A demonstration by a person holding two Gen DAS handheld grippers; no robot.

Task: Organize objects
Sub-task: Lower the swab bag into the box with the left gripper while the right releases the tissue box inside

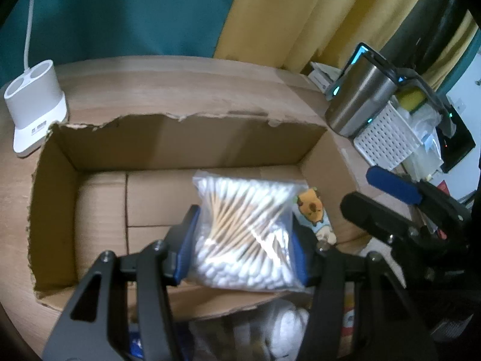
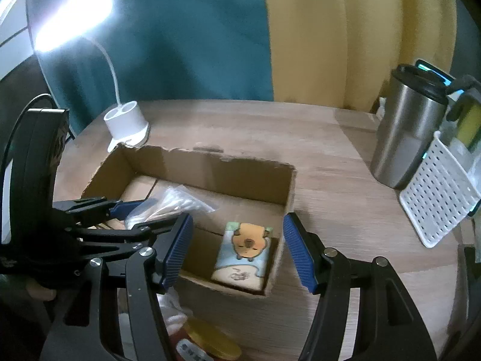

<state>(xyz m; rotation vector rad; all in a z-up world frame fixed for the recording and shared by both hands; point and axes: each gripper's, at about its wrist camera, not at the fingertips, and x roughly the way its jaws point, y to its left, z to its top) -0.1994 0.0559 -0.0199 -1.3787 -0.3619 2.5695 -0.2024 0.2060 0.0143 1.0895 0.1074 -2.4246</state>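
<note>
An open cardboard box [image 1: 186,138] [image 2: 210,168] sits on the wooden table. My left gripper [image 1: 243,240] is shut on a clear bag of cotton swabs [image 1: 249,231] and holds it over the box's right half; the bag also shows in the right wrist view [image 2: 171,204]. A small card with a cartoon capybara [image 1: 312,213] [image 2: 245,252] lies in the box's right corner. My right gripper [image 2: 237,249] is open and empty, hovering above that card; its blue pads [image 1: 390,183] show at the right in the left wrist view.
A white lamp base [image 1: 33,102] [image 2: 126,123] stands behind the box's left corner. A steel tumbler [image 1: 360,99] [image 2: 405,135] and a white perforated basket [image 1: 387,135] [image 2: 439,195] stand at the right. A jar with a yellow lid [image 2: 210,343] and white items [image 1: 285,331] lie in front of the box.
</note>
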